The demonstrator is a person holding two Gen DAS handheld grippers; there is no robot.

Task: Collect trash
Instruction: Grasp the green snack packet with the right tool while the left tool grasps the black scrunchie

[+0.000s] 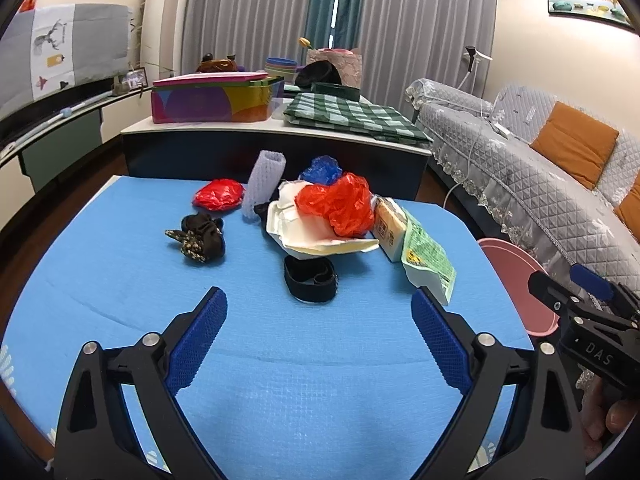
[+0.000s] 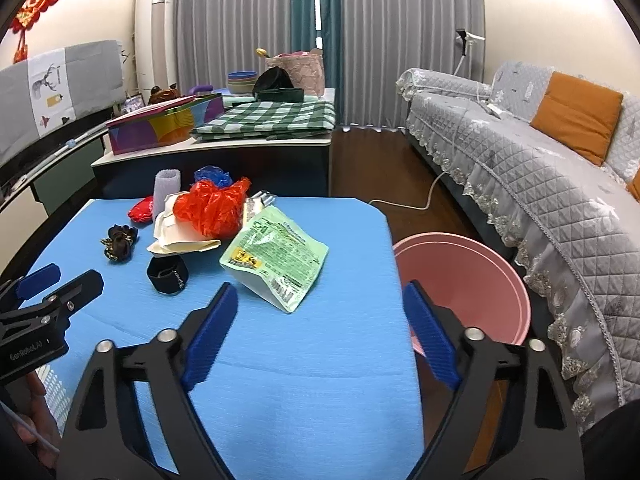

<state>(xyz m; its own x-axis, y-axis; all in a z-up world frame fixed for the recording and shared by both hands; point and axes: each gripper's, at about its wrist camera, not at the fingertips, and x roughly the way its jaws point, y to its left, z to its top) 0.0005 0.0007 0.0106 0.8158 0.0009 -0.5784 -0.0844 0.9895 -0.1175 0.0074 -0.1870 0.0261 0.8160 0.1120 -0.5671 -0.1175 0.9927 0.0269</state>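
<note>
Trash lies on a blue table (image 1: pixel 280 360): a crumpled red bag (image 1: pixel 344 204) on a white foam box (image 1: pixel 316 236), a green snack pouch (image 1: pixel 428 260), a yellow packet (image 1: pixel 388 224), a blue bag (image 1: pixel 320 170), a small red bag (image 1: pixel 218 195), a white foam net sleeve (image 1: pixel 262 184), a black band (image 1: pixel 310 278) and a dark scrunchie (image 1: pixel 200 236). My left gripper (image 1: pixel 318 304) is open and empty, short of the band. My right gripper (image 2: pixel 318 300) is open and empty near the green pouch (image 2: pixel 276 256). A pink bin (image 2: pixel 460 280) stands right of the table.
A low cabinet (image 2: pixel 216 148) behind the table holds a colourful box (image 1: pixel 212 98), a green checked cloth (image 1: pixel 352 114) and bowls. A grey covered sofa (image 2: pixel 540 184) with orange cushions runs along the right. A white cable (image 2: pixel 420 200) lies on the wooden floor.
</note>
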